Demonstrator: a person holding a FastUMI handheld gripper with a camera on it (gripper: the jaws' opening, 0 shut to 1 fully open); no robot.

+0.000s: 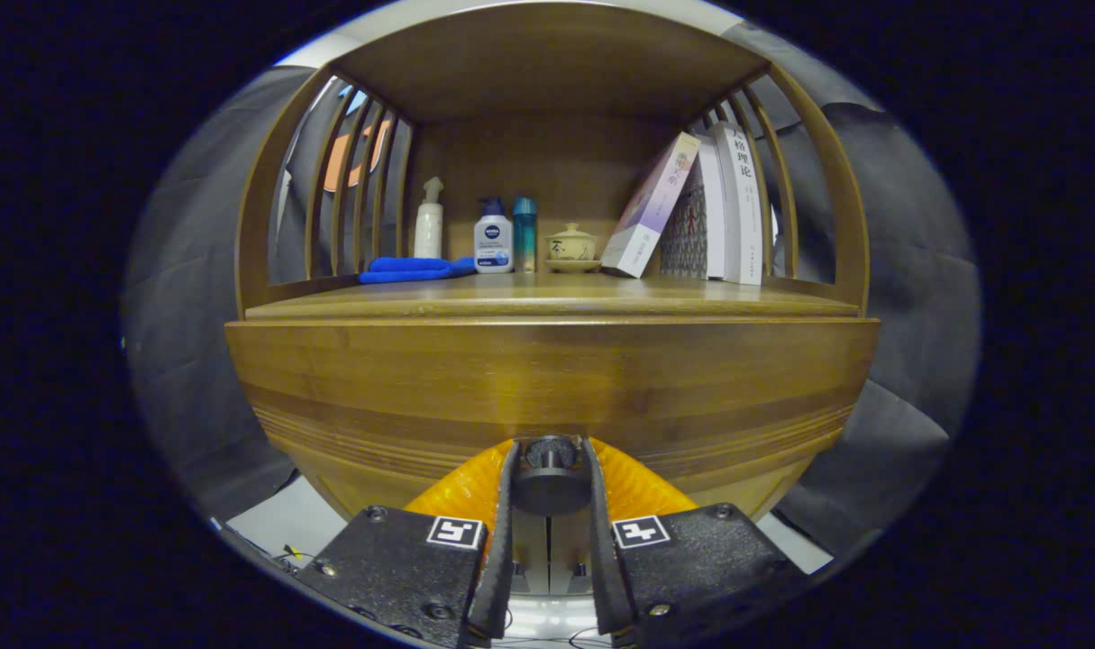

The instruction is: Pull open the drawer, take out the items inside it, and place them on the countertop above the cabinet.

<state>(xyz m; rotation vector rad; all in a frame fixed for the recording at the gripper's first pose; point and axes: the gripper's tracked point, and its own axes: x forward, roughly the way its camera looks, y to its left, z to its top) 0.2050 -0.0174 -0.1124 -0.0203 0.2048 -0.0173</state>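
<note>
1. The gripper (550, 464) sits at the bottom centre of the frame, its two fingers (504, 532) pressed in from either side on the round dark drawer knob (550, 476), pinching it between them.
2. That knob stands out from the wide brown wooden drawer front (547, 388), which stretches across the middle of the frame and shows horizontal grain bands along its lower part.
3. From this angle I cannot tell how far the drawer is pulled out, and its inside is hidden.
4. Directly above the drawer front lies the flat wooden countertop (547, 293) of the cabinet, running across the centre of the frame.
5. At the left of the countertop, a folded blue cloth (414, 269) lies flat, with a slim white pump bottle (428, 223) standing behind it.
6. Just right of the cloth stands a white bottle with a dark blue cap (493, 238), and a teal cylindrical container (524, 233) is just beside it.
7. Near the middle of the back wall sits a small cream lidded cup on a saucer (571, 247).
8. In the right of the alcove, a pale book (651, 209) leans against a row of upright books (732, 207).
9. Curved wooden slats (353, 180) close the alcove's sides at upper left and upper right.
10. A wooden top panel (547, 59) spans above.
</note>
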